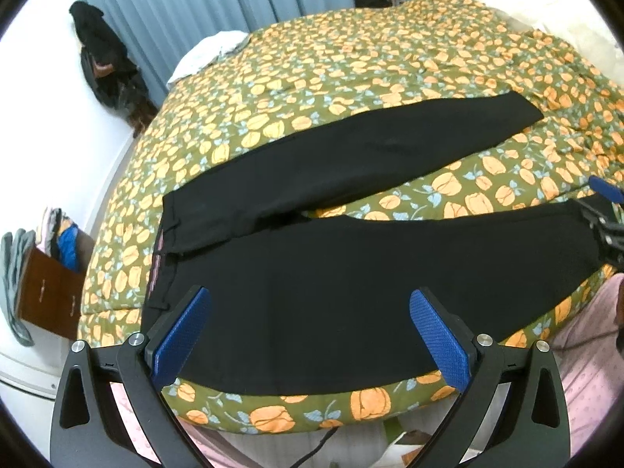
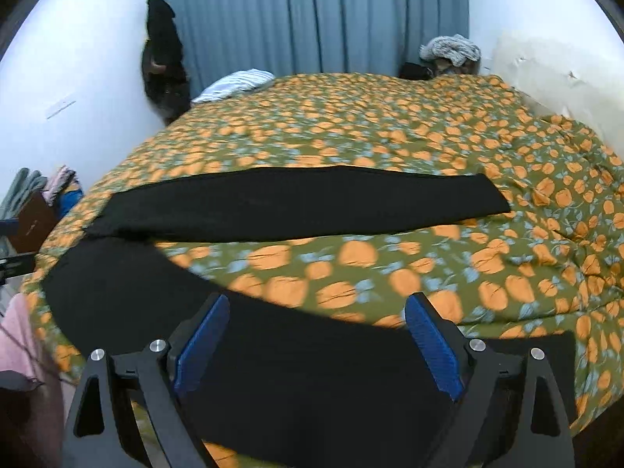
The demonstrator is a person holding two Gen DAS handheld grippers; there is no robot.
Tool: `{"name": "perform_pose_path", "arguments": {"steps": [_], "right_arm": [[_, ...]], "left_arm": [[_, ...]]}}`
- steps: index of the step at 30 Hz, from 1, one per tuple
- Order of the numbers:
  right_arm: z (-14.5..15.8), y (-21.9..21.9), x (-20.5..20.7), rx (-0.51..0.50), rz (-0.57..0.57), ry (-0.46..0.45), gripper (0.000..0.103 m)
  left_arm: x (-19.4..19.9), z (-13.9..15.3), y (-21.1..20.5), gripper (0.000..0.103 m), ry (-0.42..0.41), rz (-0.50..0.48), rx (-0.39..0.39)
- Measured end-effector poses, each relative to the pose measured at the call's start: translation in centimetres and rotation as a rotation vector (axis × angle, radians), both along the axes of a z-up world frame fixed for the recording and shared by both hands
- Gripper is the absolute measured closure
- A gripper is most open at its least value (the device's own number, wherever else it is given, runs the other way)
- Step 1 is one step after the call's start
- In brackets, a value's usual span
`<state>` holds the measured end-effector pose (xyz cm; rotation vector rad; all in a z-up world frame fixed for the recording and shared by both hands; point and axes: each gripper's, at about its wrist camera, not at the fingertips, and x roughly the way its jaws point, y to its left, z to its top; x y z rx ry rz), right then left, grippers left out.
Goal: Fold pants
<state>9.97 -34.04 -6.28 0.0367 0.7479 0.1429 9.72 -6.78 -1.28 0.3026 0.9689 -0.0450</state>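
Both claws are released: the left claw [image 1: 308, 312] hangs over the waist end, the right claw [image 2: 316, 327] over the near leg. Black pants [image 1: 351, 265] lie flat on the flowered bedspread [image 1: 351, 62], long axis left to right, waistband left, legs splayed rightward.

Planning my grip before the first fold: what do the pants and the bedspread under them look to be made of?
Pants: black woven cloth, matte, probably a smooth dress-trouser fabric; they lie flat with crisp edges and no sheen.
Bedspread: soft printed fabric, olive with orange flowers, likely quilted or padded; it puckers and wrinkles across the top.
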Motion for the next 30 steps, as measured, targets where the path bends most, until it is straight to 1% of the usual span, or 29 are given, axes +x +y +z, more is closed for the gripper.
{"name": "perform_pose_path", "arguments": {"steps": [6,9,12,16,23,24,28,30], "right_arm": [[2.5,2.5,-2.3,0.06,0.028,-0.032,0.011],[3.7,3.5,-2.9,0.078,0.047,-0.042,0.01],[4.4,4.6,-3.5,0.076,0.066,-0.049,0.008],[4.6,5.7,-4.0,0.076,0.084,-0.046,0.008],[4.2,6.8,-4.6,0.11,0.095,-0.024,0.008],[4.2,7.0,-4.8,0.113,0.1,-0.025,0.008],[4.2,7.5,-5.1,0.114,0.109,-0.027,0.008],[3.9,7.6,-5.2,0.114,0.106,-0.016,0.008]], "left_arm": [[-0.7,0.5,0.3,0.001,-0.023,-0.001,-0.011],[-0.9,0.6,0.2,0.001,-0.031,-0.002,-0.007],[-1.1,0.6,0.2,0.001,-0.034,-0.004,-0.003],[-1.2,0.6,0.3,0.001,-0.033,-0.002,-0.005],[-1.8,0.7,0.9,0.001,-0.037,0.005,0.003],[-2.0,0.9,0.9,0.001,-0.045,-0.003,0.002],[-2.7,2.2,0.5,0.001,-0.085,-0.06,-0.046],[-2.8,2.9,-0.2,0.001,-0.109,-0.085,-0.044]]}}
